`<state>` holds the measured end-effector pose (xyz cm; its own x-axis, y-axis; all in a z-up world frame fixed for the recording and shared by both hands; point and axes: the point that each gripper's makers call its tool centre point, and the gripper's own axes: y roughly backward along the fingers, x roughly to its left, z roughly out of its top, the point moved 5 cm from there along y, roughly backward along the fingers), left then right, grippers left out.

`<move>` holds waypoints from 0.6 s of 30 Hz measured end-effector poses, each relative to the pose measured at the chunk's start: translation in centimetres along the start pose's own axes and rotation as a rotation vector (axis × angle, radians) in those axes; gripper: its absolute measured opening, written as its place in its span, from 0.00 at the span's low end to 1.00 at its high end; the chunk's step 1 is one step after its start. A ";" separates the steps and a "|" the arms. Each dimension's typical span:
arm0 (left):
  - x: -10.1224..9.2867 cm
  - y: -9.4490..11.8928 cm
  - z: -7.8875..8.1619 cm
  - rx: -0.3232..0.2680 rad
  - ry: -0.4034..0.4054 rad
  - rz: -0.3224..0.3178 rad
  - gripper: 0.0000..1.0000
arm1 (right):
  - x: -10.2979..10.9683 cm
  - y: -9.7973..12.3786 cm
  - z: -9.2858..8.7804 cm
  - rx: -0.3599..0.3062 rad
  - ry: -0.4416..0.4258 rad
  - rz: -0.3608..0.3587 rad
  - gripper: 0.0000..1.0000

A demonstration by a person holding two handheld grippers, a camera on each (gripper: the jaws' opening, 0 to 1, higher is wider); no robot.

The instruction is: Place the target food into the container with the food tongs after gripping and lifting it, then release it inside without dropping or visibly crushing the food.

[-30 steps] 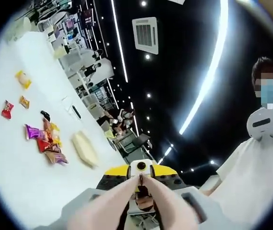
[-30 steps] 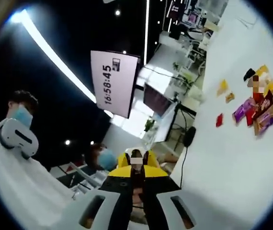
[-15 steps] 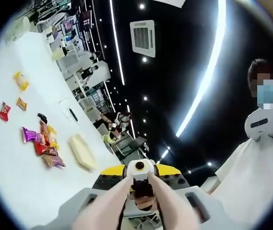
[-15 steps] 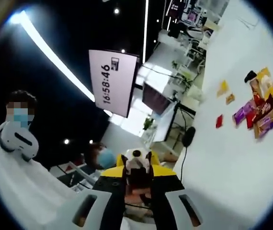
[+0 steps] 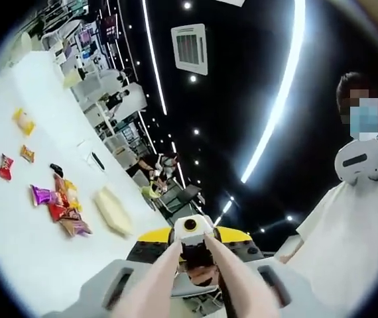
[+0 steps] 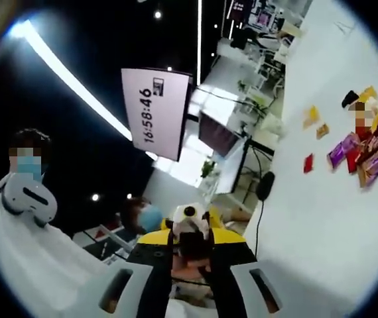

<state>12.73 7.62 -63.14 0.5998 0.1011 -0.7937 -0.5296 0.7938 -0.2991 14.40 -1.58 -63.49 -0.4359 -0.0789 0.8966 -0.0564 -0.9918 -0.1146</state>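
white table (image 5: 16,218) runs along one side of a dark, ceiling-lit office hall, and both views are rolled so it stands almost on edge. we see the left gripper (image 5: 194,240) rising from the bottom of the left gripper view, its two pale jaws a little apart at the tips and holding nothing. facing it, the right gripper (image 5: 190,228) shows with its yellow body. in the right gripper view we note the right gripper (image 6: 190,246) with its dark jaws slightly parted and empty, and the left gripper (image 6: 189,218) straight ahead of it.

snack packets (image 5: 60,202) lie in a loose cluster on the table, purple, red, yellow and brown wrappers touching or overlapping; in the right gripper view the same cluster (image 6: 367,151) sits near the far edge. a red packet (image 5: 4,167) and two orange ones lie apart from the cluster. pale container (image 5: 111,212) rests on the table just beside the cluster. both grippers are well apart from the food. we cannot make out any tongs.

a person in white (image 5: 355,232) stands by. a hanging screen (image 6: 154,114) reads 16:58:46.
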 end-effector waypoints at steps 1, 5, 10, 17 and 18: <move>0.0 0.0 0.0 -0.001 -0.001 -0.001 0.23 | 0.0 0.0 0.0 -0.001 0.000 0.001 0.20; -0.1 0.1 0.2 -0.005 -0.012 -0.007 0.24 | 0.3 -0.3 0.2 -0.009 -0.006 0.008 0.21; -0.1 0.3 0.3 -0.004 -0.018 0.001 0.26 | 0.2 -0.5 0.2 -0.003 0.005 0.001 0.26; 1.2 1.4 0.2 -0.040 -0.010 0.041 0.28 | -0.5 -0.1 0.2 0.018 0.032 -0.083 0.29; 1.2 1.5 0.3 -0.043 -0.016 0.049 0.28 | -0.6 0.1 0.1 0.015 0.030 -0.088 0.31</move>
<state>12.86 9.14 -64.42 0.5818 0.1486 -0.7997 -0.5836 0.7611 -0.2831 14.75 -1.63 -63.96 -0.4563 0.0118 0.8897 -0.0827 -0.9961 -0.0292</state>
